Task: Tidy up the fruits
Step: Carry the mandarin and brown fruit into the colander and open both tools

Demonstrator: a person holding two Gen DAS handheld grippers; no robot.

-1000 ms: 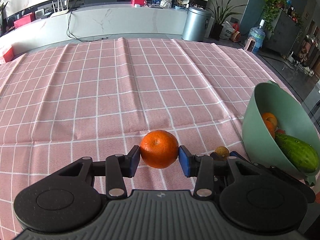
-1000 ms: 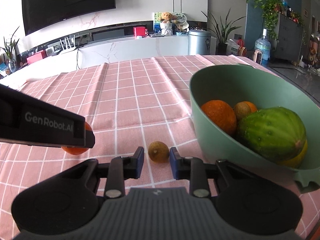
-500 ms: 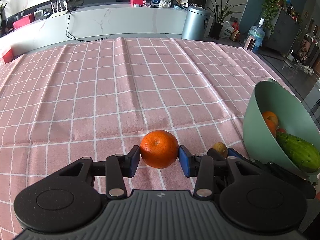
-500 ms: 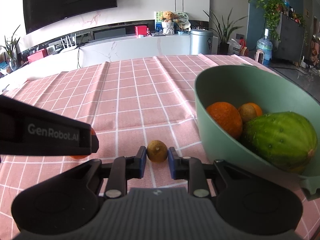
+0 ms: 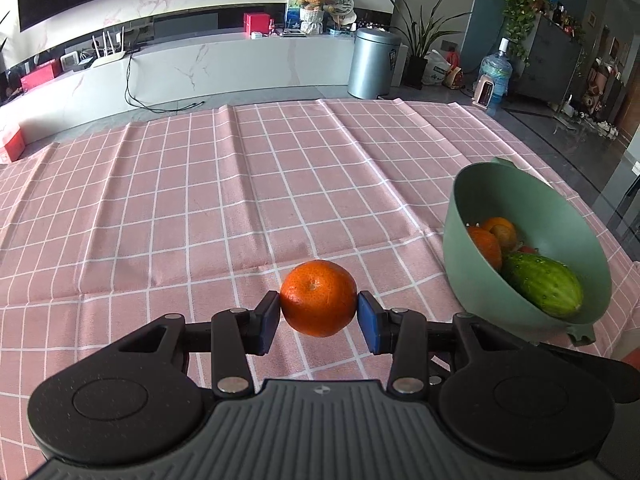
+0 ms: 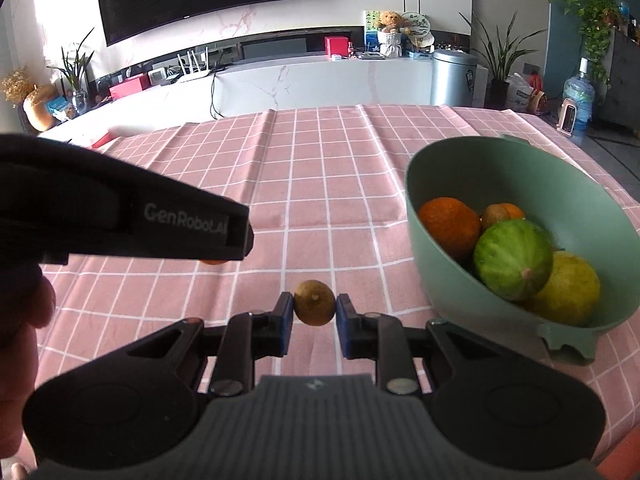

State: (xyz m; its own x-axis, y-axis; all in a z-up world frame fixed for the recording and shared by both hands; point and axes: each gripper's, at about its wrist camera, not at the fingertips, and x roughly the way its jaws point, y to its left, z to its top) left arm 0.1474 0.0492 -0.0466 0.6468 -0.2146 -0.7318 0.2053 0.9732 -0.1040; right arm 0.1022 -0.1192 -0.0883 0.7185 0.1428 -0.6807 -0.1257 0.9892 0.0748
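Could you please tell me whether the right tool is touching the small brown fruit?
Touching. In the right wrist view, the right tool has both blue pads pressed against the sides of the small brown fruit.

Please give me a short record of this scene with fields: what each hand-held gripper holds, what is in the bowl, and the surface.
left hand-held gripper: shut on round orange tangerine
right hand-held gripper: shut on small brown-yellow round fruit
green plastic bowl: holds oranges, a green striped melon-like fruit, a yellow fruit
surface: pink checked tablecloth
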